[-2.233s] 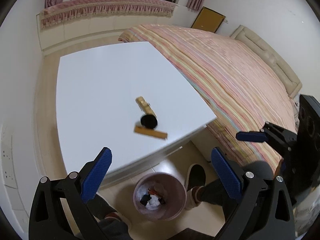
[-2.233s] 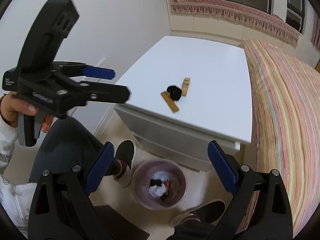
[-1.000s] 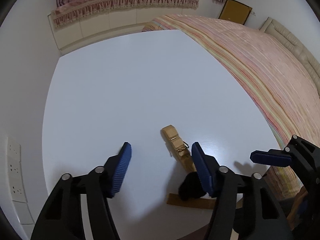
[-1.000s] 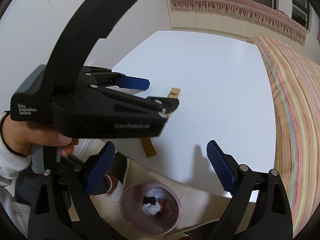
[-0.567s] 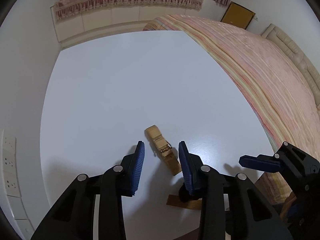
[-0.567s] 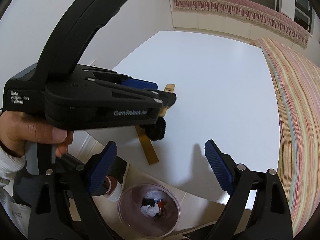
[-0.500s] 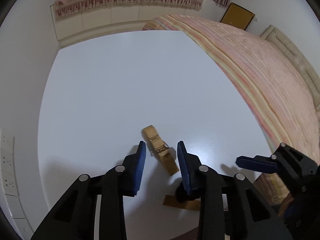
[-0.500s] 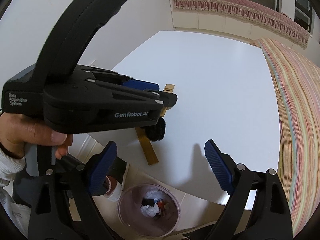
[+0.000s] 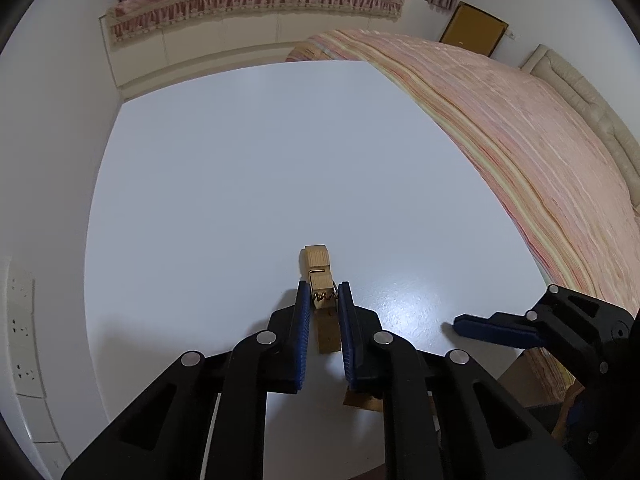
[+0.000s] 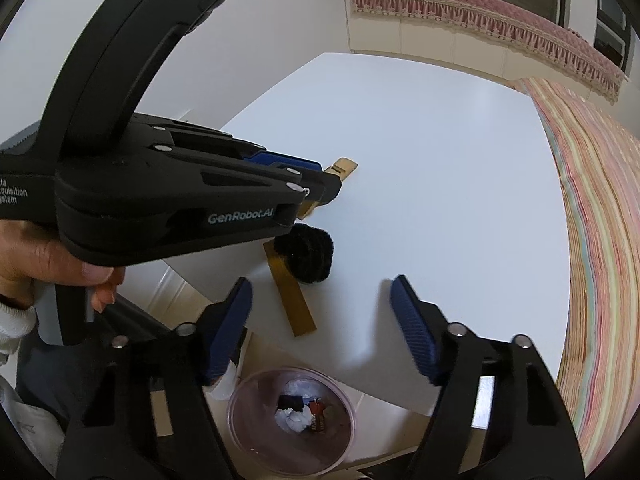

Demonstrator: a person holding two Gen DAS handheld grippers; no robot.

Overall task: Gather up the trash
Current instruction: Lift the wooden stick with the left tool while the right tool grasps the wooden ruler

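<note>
A wooden clothespin lies on the white table. My left gripper is shut on the clothespin, its blue pads pressed against both sides at the spring. In the right wrist view the left gripper covers most of the clothespin. A black fuzzy ball sits on a flat brown strip near the table's front edge. My right gripper is open and empty, above that edge. A pink trash bin with trash inside stands on the floor below.
A bed with a striped pink cover runs along the table's right side. A white wall with sockets is on the left. The person's hand holds the left gripper handle.
My left gripper has closed its jaws around the clothespin, which now points straight ahead. My right gripper has lowered a little toward the table's front edge and narrowed its opening.
</note>
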